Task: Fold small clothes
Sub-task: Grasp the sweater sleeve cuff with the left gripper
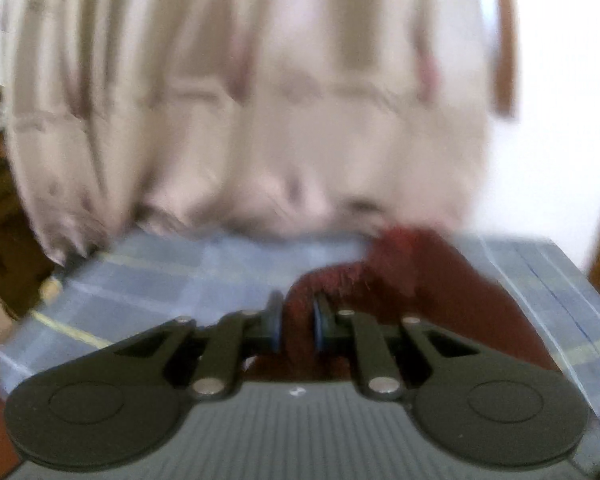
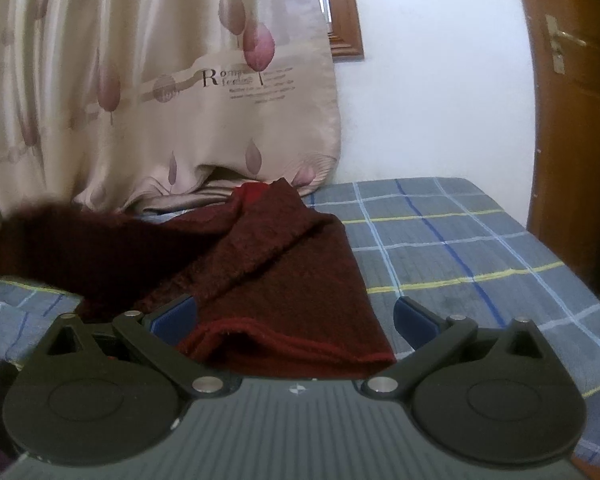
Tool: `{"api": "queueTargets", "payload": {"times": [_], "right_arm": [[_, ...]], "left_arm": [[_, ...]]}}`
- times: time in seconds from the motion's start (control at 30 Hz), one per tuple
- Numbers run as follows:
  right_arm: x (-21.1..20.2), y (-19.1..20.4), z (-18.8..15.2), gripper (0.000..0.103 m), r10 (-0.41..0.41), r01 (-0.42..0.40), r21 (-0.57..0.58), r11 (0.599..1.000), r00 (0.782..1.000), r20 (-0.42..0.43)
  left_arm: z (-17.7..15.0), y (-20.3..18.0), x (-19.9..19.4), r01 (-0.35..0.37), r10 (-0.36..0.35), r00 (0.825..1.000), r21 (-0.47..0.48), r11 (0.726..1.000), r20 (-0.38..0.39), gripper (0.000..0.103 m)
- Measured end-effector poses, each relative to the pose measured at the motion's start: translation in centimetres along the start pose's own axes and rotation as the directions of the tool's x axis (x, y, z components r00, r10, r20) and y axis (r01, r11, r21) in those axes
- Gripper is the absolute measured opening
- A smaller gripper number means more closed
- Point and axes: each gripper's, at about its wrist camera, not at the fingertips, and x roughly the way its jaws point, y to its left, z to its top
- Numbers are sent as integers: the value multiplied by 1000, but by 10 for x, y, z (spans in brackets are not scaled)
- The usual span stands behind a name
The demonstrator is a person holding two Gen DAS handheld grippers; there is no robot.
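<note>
Left tongs [image 1: 298, 320] pinching maroon cloth [image 2: 284, 280] edge; right tongs [image 2: 296, 320] wide over hem; bedsheet [image 2: 480, 248] bare rightward.

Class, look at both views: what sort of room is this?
Probably a bedroom: a checked blue bedsheet on a bed-like surface, a patterned curtain behind it, and a wooden door at the right.

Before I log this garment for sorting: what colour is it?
Dark red, a fuzzy knit garment; the right wrist view shows it best.
</note>
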Motion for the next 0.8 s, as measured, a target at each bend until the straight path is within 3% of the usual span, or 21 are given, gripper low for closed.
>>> {"api": "queueTargets", "payload": {"times": [0.07, 0.1, 0.2, 0.27, 0.37, 0.4, 0.43, 0.5, 0.57, 0.6, 0.63, 0.7, 0.77, 0.8], "right_arm": [[6, 2, 3, 103, -1, 1, -7, 1000, 1000, -9], [10, 3, 5, 103, -2, 2, -11, 1000, 1000, -17], [22, 5, 10, 103, -8, 7, -19, 1000, 999, -41], [31, 7, 12, 103, -15, 13, -28, 1000, 998, -58], [43, 11, 17, 103, -34, 31, -37, 999, 996, -78], [48, 12, 20, 103, -38, 36, -35, 999, 996, -83], [51, 13, 23, 103, -43, 41, -29, 999, 995, -86], [58, 14, 28, 103, -47, 45, -21, 999, 994, -98], [63, 16, 33, 103, -38, 36, -23, 999, 994, -105], [65, 18, 35, 103, -35, 32, -29, 999, 994, -103], [66, 20, 37, 103, -35, 32, -35, 999, 994, -99], [69, 24, 40, 103, -27, 23, -49, 999, 995, -91], [73, 28, 40, 103, -15, 9, -62, 998, 995, -97], [76, 32, 39, 103, -8, 1, -72, 997, 994, -107]], "left_arm": [[28, 21, 21, -65, 66, 997, -35, 997, 28, 15], [42, 32, 34, -117, 120, 992, -48, 992, 50, 10], [81, 69, 76, -239, 246, 966, -87, 967, 78, 10], [103, 98, 106, -321, 331, 941, -118, 940, 77, 10], [121, 137, 148, -443, 455, 888, -135, 886, 75, 10], [122, 150, 160, -454, 466, 883, -149, 878, 52, 10], [121, 163, 166, -416, 426, 904, -189, 890, 16, 10], [111, 177, 165, -259, 266, 964, -240, 935, -5, 9], [93, 166, 157, -117, 117, 993, -123, 985, -11, 10], [80, 157, 150, -35, 33, 999, -61, 997, -33, 10], [67, 151, 144, 39, -41, 997, -30, 999, -63, 10], [39, 145, 137, 169, -174, 974, -48, 985, -144, 12], [9, 145, 138, 251, -275, 927, -121, 960, -256, 15], [-7, 147, 140, 268, -318, 893, -191, 944, -319, 15]]}}
